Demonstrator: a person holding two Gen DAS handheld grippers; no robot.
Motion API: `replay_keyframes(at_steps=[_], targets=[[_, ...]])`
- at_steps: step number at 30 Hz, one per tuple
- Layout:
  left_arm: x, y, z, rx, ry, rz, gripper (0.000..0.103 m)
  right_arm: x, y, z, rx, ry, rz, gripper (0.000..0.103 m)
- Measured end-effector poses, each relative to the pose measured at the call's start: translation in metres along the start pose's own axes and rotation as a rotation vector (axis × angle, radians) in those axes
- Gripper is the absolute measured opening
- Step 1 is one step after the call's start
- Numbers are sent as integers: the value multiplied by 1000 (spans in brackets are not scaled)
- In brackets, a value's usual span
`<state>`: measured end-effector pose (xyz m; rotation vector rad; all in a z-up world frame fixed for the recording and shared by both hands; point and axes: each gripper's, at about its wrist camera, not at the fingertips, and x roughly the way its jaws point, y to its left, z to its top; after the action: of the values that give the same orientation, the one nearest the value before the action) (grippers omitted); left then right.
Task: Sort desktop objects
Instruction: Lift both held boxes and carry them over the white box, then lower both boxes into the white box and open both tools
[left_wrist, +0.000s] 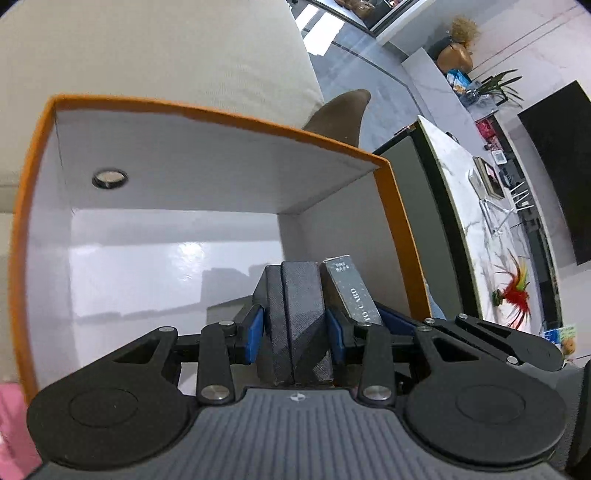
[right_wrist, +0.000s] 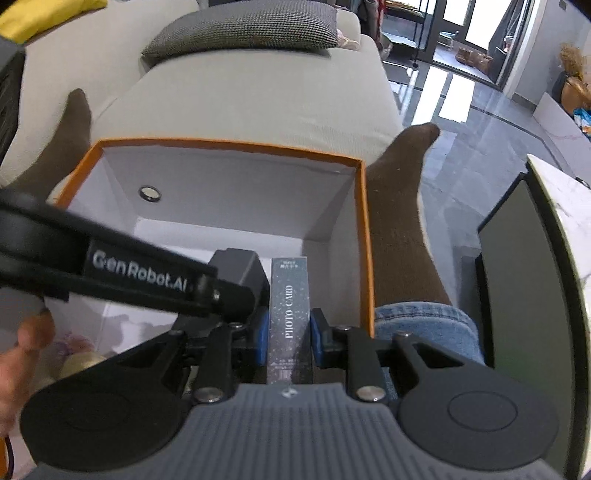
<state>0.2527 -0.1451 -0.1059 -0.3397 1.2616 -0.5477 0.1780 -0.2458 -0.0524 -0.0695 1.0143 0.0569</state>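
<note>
Cardboard everywhere: open rectangular box (right_wrist: 364, 236) w/ orange outer walls, smooth white glossy inside, metal-ringed round hole (right_wrist: 149, 193) in the far wall. My left claw (left_wrist: 295, 328) is pinched tight on a dark grey, fabric-textured case (left_wrist: 295, 295) w/ a seam down its middle, blue pads flat against both sides, held low inside the box. My right claw (right_wrist: 288, 332) is clamped on a slim, speckled dark "PHOTO CARD" carton (right_wrist: 288, 306), upright, also inside the box near its right wall. Case & carton sit just beside each other; can't tell if they touch. Beige woven sofa cushion (right_wrist: 258, 92) behind the box; brown-socked feet (right_wrist: 399, 192) on either side of it, denim hem nearby.
</note>
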Motion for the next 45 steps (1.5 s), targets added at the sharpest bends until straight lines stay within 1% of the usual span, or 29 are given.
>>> replay_keyframes(at_steps=[6,11,13,14,18,22,25,28,30,31,33,35,38,39,42,45], targets=[[3,3,-3,-32,2,-8,42,0,-2,1,-10,13,-6,25],[4,6,-1,-59,12,-21,42,0,-2,1,-52,9,2,26],[4,6,-1,-60,7,-12,42,-4,-3,2,-55,3,18,31],[4,5,-1,-58,5,-14,42,-7,-4,2,-57,-5,25,36],[9,-1,-2,-53,11,-11,41,-12,-5,3,-77,-9,34,36],[9,-8,-3,-32,13,9,42,-23,-8,2,-90,-39,6,35],[9,-18,-2,18,40,47,42,-33,-16,0,-55,-59,38,34],[7,-29,-2,67,49,97,41,-40,-19,-2,-37,-75,47,33],[9,-30,-2,59,59,84,41,-45,-19,-2,-29,-92,41,36],[10,-30,-2,52,67,75,42,-47,-19,-2,-37,-102,19,37],[12,-30,-4,49,76,80,42,-51,-22,-3,-39,-123,-5,37],[12,-29,-4,36,76,78,42,-51,-28,-4,-18,-123,-10,37],[12,-26,-3,-12,96,33,43,-48,-39,-5,18,-118,-23,36],[12,-25,-2,-19,97,31,43,-47,-41,-6,28,-116,-22,36],[10,-27,-2,-16,86,35,48,-45,-45,-9,41,-113,-19,36],[6,-27,-3,-23,84,13,48,-44,-48,-13,51,-112,-15,36]])
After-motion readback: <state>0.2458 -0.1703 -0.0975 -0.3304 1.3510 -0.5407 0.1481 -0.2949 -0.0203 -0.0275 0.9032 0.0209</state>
